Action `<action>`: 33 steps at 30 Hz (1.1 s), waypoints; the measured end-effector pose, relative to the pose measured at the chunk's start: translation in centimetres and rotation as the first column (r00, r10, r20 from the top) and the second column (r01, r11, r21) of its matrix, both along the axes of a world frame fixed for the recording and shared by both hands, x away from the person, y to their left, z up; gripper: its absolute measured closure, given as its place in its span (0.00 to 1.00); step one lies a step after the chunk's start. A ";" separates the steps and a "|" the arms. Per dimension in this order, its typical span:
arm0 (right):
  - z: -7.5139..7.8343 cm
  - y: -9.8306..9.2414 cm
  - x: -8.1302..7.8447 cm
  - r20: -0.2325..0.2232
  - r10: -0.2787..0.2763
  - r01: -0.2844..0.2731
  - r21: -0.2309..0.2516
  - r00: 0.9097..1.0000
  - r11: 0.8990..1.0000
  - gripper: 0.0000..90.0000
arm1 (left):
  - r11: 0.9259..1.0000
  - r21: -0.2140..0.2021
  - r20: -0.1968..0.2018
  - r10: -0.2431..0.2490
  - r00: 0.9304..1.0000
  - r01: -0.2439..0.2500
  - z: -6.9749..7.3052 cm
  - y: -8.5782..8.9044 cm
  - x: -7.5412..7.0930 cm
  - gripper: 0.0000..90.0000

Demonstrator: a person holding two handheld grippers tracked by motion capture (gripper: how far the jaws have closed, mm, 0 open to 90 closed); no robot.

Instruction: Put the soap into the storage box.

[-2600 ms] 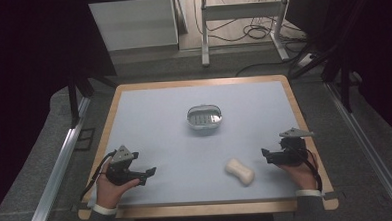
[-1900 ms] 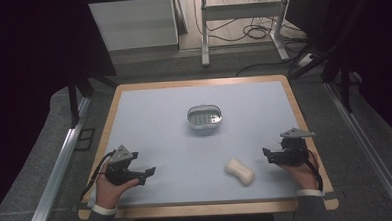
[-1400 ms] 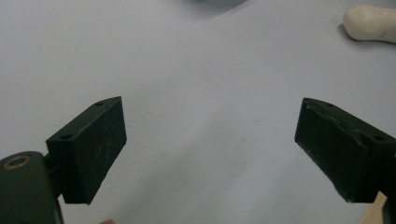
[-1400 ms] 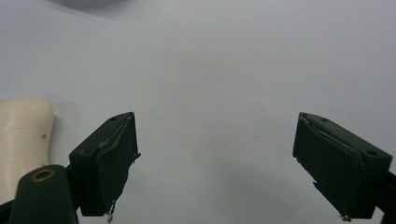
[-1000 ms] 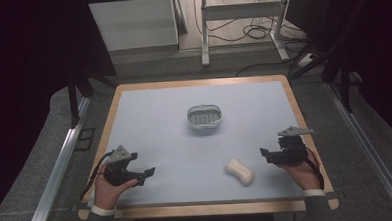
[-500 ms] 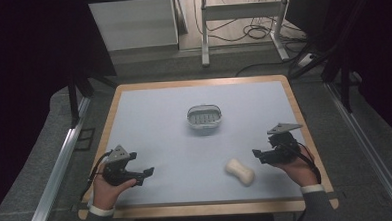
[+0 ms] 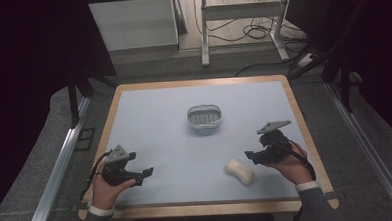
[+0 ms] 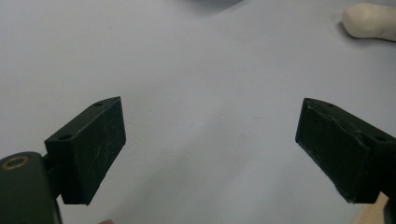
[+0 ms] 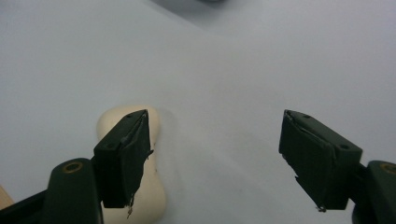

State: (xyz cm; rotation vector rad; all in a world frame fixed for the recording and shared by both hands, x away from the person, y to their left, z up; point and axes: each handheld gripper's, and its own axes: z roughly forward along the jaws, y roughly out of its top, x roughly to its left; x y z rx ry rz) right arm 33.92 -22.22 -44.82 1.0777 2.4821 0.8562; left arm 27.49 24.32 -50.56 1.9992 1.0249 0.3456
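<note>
A cream, bone-shaped soap bar [image 7: 240, 171] lies on the pale blue mat near the front right. My right gripper [image 7: 252, 157] hovers just right of it, open, jaws pointing left; in the right gripper view the soap [image 9: 114, 122] sits partly behind the left jaw, outside the gap. A small white slotted soap dish [image 7: 205, 116] stands mid-table. My left gripper [image 7: 143, 175] rests open at the front left with nothing between its jaws; the soap [image 8: 369, 21] shows far off at the top right of its view.
The mat covers a wooden-edged table [image 7: 198, 209]. Metal rails [image 7: 52, 183] run along both sides on the floor. A white desk frame [image 7: 240, 13] and cables lie beyond the far edge.
My right gripper has moved left and slightly forward toward the soap bar. The left gripper, the soap and the dish have stayed where they were.
</note>
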 end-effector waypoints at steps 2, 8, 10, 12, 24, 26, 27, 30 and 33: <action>0.0 0.5 0.0 -0.020 0.017 -0.017 -0.008 1.000 1.000 0.29 | 1.000 0.001 -0.001 0.000 1.000 0.000 0.0 0.0 0.0 0.10; -0.2 1.4 0.0 -0.043 0.038 -0.040 -0.041 0.998 0.998 0.29 | 1.000 0.007 -0.003 -0.005 1.000 0.005 0.0 0.0 0.0 0.10; -0.3 1.8 -0.1 -0.052 0.038 -0.041 -0.056 0.998 0.998 0.29 | 1.000 0.009 -0.003 -0.006 1.000 0.006 -0.1 0.0 0.0 0.10; -0.5 2.1 -0.4 -0.068 0.047 -0.051 -0.065 0.997 0.997 0.29 | 1.000 0.010 -0.003 -0.005 1.000 0.005 -0.1 0.0 0.0 0.10; -2.0 4.0 -1.3 -0.129 0.083 -0.099 -0.123 0.988 0.987 0.31 | 1.000 0.006 -0.002 -0.006 1.000 0.006 -0.1 -0.2 0.1 0.10; -2.2 4.3 -1.3 -0.142 0.088 -0.107 -0.131 0.986 0.986 0.31 | 1.000 0.007 -0.002 -0.007 1.000 0.007 -0.2 -0.2 0.0 0.10; -2.5 4.5 -1.4 -0.152 0.090 -0.112 -0.142 0.984 0.984 0.32 | 1.000 0.006 -0.003 -0.007 1.000 0.007 -0.2 -0.2 0.0 0.10; -2.8 5.0 -1.4 -0.175 0.098 -0.127 -0.163 0.980 0.978 0.33 | 1.000 0.007 -0.003 -0.008 1.000 0.008 -0.2 -0.2 0.1 0.10; -3.1 5.3 -1.5 -0.196 0.100 -0.136 -0.177 0.976 0.975 0.34 | 1.000 0.008 -0.002 -0.007 1.000 0.007 -0.2 -0.3 0.1 0.10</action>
